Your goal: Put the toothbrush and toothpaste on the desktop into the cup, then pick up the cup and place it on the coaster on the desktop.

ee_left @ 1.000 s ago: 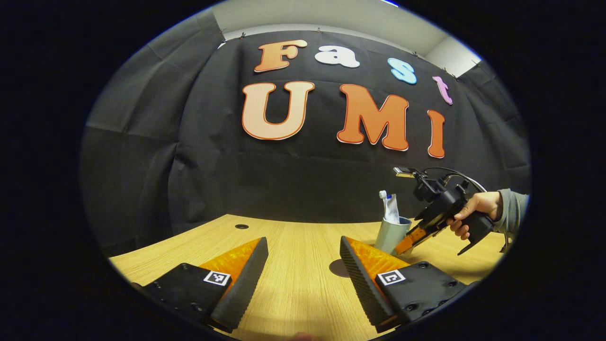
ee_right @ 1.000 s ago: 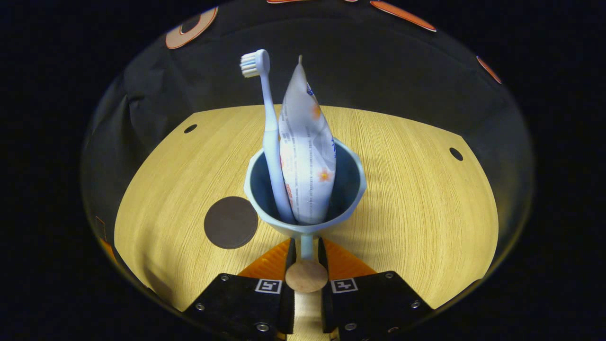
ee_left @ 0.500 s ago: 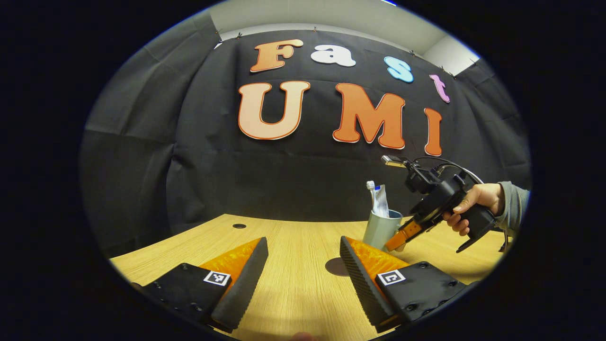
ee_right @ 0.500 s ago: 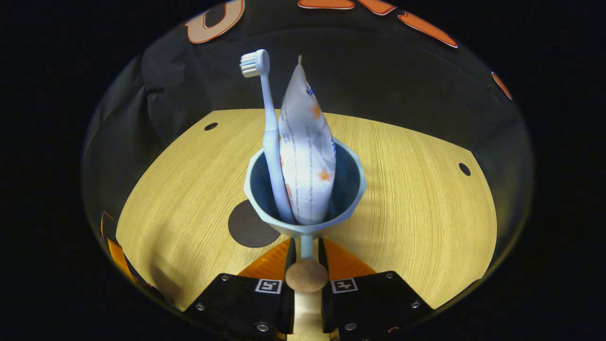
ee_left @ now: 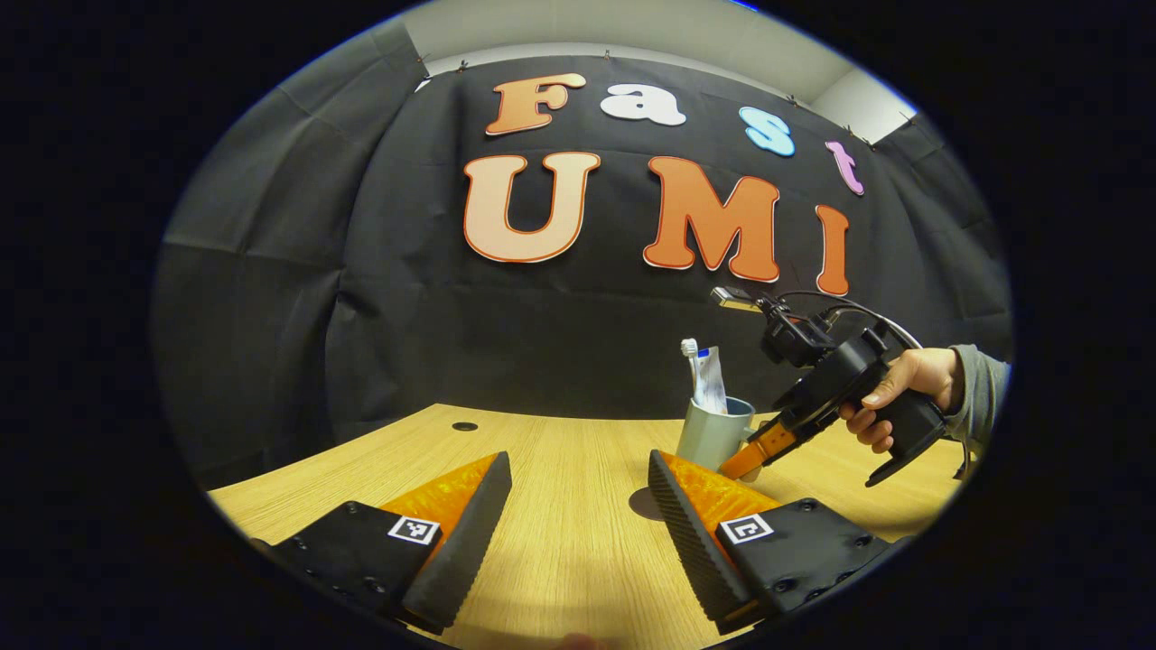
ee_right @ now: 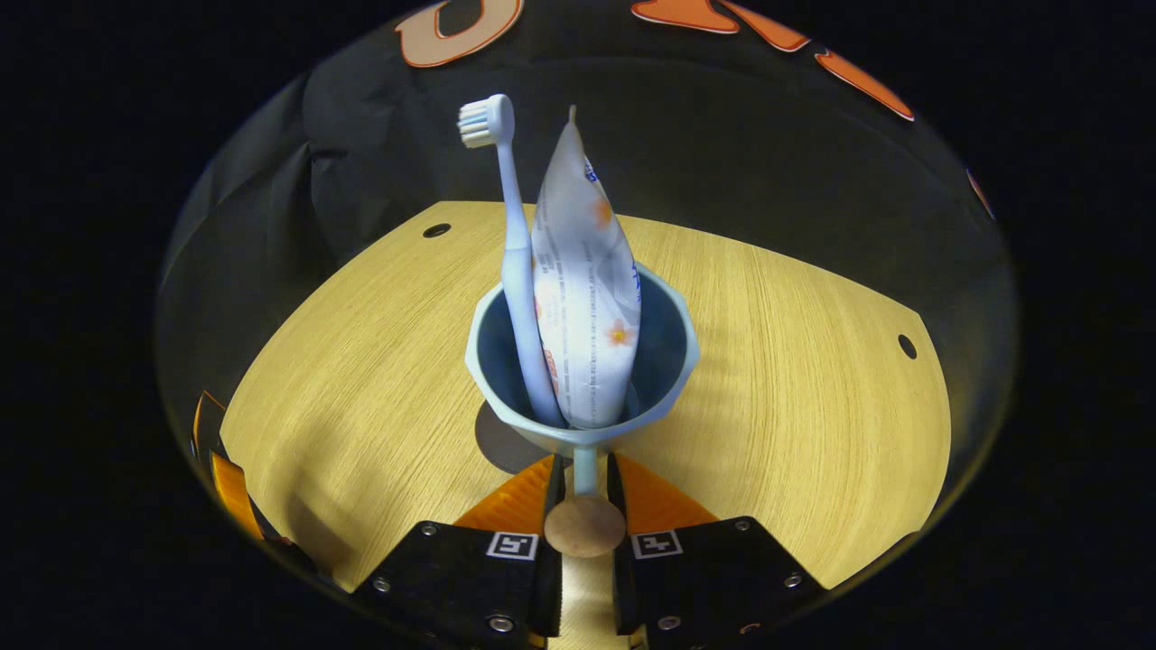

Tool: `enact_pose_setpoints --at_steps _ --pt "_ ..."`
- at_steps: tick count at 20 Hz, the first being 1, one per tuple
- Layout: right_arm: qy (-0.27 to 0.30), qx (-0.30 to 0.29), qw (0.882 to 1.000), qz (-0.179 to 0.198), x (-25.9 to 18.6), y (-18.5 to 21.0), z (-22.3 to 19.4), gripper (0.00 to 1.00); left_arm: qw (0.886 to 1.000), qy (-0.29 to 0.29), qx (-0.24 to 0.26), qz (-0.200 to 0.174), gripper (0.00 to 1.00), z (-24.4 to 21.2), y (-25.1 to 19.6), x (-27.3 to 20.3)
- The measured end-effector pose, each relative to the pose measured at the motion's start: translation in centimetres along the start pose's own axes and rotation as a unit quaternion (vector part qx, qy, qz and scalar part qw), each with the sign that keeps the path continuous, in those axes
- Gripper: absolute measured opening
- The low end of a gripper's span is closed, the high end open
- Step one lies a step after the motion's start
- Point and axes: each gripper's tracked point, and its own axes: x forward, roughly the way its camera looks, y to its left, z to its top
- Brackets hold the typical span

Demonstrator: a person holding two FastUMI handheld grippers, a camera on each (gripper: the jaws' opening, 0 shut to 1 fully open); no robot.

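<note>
A pale blue cup (ee_right: 664, 357) hangs above the wooden desk, its handle clamped between both fingers of my right gripper (ee_right: 584, 478), which is shut on it. A light blue toothbrush (ee_right: 510, 226) and a white toothpaste tube (ee_right: 582, 298) stand upright inside. The dark round coaster (ee_right: 501, 442) lies on the desk just under the cup's left side, mostly hidden. In the left gripper view the cup (ee_left: 709, 433) floats at right, held by the right gripper (ee_left: 754, 450) in a person's hand (ee_left: 899, 388), with the coaster (ee_left: 643, 504) below it. My left gripper (ee_left: 578, 492) stands open over the desk.
The wooden desk (ee_right: 813, 379) has small round holes near its far corners (ee_right: 436, 230). The black cloth wall rises behind the desk (ee_left: 542, 343). A grey sleeve (ee_left: 984, 397) enters at the right edge.
The right gripper has carried the cup leftward, from beside the coaster to over it. The cup also sits higher in the left gripper view. My left gripper has stayed put and open.
</note>
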Motion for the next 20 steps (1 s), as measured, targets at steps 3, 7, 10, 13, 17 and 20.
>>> enact_pose_setpoints --at_steps 3,7,10,13,17,20 --pt "0.004 -0.014 1.0 0.008 0.2 0.0 0.0 0.23 1.0 -0.001 -0.001 -0.001 0.96 0.0 0.1 0.0" --pt "0.013 -0.029 0.999 0.013 0.3 -0.3 0.1 0.23 1.0 0.003 -0.007 0.002 0.97 -0.4 0.5 0.0" --pt "0.02 -0.035 0.999 0.009 0.2 -0.3 0.0 0.23 1.0 0.008 -0.008 0.006 0.97 -0.8 0.8 0.1" --pt "0.026 -0.041 0.999 0.012 0.2 -0.5 0.1 0.23 1.0 0.013 -0.011 0.007 0.96 -1.2 0.9 0.2" --pt "0.034 -0.038 0.999 0.013 0.0 -0.6 0.1 0.23 1.0 0.018 -0.009 0.009 0.97 -1.5 1.1 0.2" --pt "0.037 -0.029 0.999 0.018 0.0 -0.4 0.2 0.24 1.0 0.023 -0.011 0.012 0.97 -1.8 1.1 0.3"
